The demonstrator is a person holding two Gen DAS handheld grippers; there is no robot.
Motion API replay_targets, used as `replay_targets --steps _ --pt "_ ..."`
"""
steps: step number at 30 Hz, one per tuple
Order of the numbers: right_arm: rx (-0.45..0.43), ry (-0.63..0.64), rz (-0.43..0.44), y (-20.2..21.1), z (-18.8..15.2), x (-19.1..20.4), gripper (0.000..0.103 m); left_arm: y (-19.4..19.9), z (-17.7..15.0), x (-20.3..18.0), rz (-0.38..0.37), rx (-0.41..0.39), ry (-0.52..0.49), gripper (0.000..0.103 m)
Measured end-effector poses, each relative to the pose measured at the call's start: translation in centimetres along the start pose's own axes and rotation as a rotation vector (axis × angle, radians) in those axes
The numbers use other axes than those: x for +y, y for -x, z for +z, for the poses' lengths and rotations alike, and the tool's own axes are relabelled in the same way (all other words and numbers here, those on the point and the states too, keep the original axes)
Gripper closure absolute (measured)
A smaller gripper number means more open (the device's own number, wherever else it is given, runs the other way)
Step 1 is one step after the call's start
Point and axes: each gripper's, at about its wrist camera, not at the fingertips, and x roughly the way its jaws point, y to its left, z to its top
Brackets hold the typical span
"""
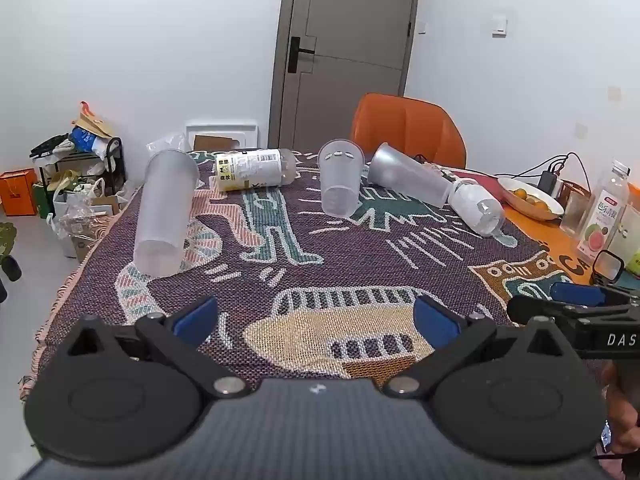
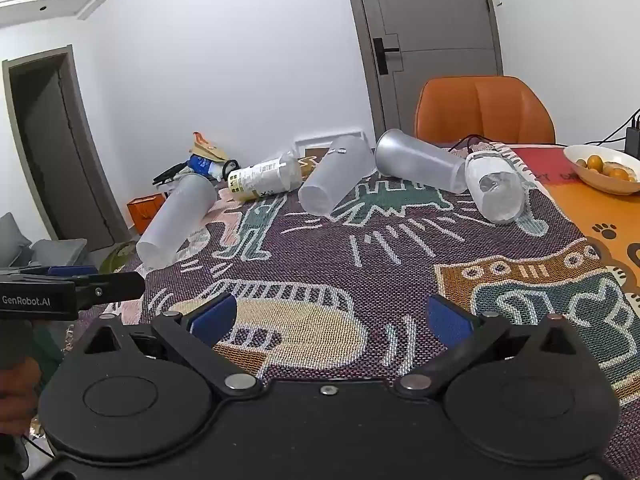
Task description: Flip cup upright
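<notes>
I am holding my left claw (image 1: 316,318) low over the near part of the counter (image 1: 360,256), its blue-padded fingers spread wide and gripping nothing. I am holding my right claw (image 2: 330,320) alongside it, fingers equally spread and gripping nothing.

3 frosted, translucent plastic cups are lying on their sides on the coarse woven patterned cloth (image 2: 320,248):
- The tall cup (image 1: 164,212) is lying near the cloth's left edge, its base toward me.
- The short cup (image 1: 340,178) is lying at the middle, base toward me.
- The third cup (image 1: 408,178) is lying right of it, its flared rim pointing left.

A labelled bottle (image 1: 254,168) and a clear bottle (image 1: 476,206) are also lying flat. A white bowl of oranges (image 2: 604,168) is sitting on the bare orange surface at the right. Open cloth is lying between both claws and the cups.
</notes>
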Motion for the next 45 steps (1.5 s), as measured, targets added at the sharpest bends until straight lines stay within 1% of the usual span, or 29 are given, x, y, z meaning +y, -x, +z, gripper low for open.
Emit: replay_targets --steps 12,25,45 --pt "0.004 0.000 0.004 0.05 -0.04 -0.06 0.000 0.06 -0.20 -0.29 0.005 -0.001 -0.008 0.000" --pt "0.005 -0.003 0.002 -0.15 -0.05 -0.13 0.000 0.06 -0.01 -0.21 -0.015 -0.013 -0.018 0.000" --pt "0.003 -0.002 -0.002 -0.03 0.03 -0.22 0.000 -0.07 0.06 -0.23 -0.008 -0.011 -0.022 0.000"
